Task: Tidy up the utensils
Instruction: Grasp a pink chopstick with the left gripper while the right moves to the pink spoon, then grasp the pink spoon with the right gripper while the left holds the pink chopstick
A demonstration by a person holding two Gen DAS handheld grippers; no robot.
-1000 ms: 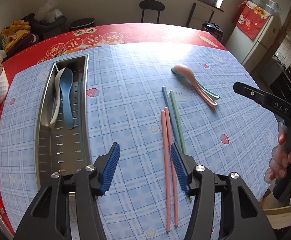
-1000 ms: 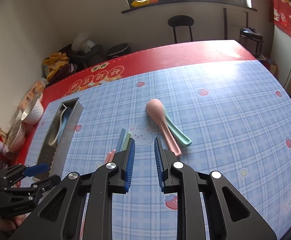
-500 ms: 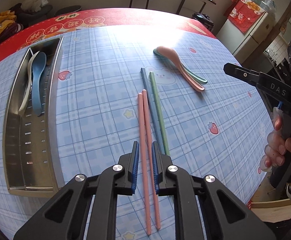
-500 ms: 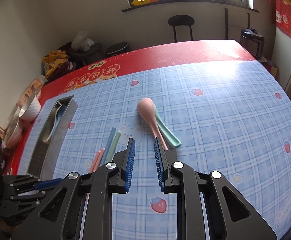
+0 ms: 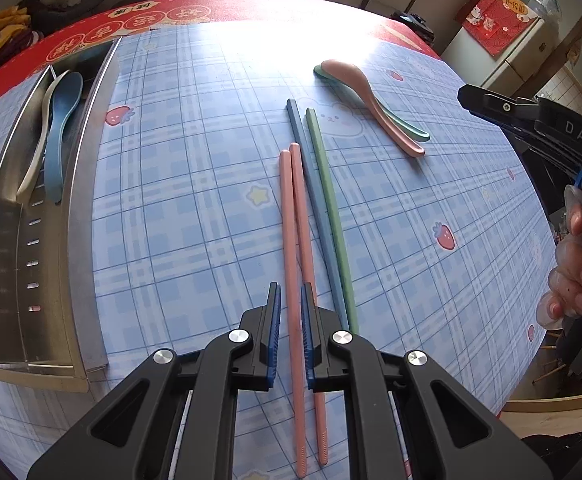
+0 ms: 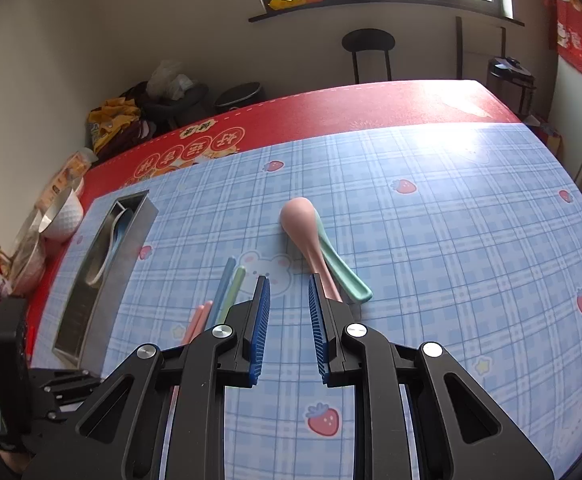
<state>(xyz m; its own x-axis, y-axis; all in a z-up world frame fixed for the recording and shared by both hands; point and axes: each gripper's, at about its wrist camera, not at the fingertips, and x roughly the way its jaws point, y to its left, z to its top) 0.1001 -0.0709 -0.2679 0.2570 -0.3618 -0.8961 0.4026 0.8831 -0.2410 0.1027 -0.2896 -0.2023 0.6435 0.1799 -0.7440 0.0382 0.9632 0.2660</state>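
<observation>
We had the left gripper (image 5: 290,312) clamped on the pink chopsticks (image 5: 297,216); right gripper (image 6: 289,312) narrow, empty. Next: lift toward the metal tray (image 5: 87,184).

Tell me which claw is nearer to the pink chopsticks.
Left. The left claw is closed around the pink chopsticks; the right claw hangs apart, empty, nearer the pink spoon.
</observation>
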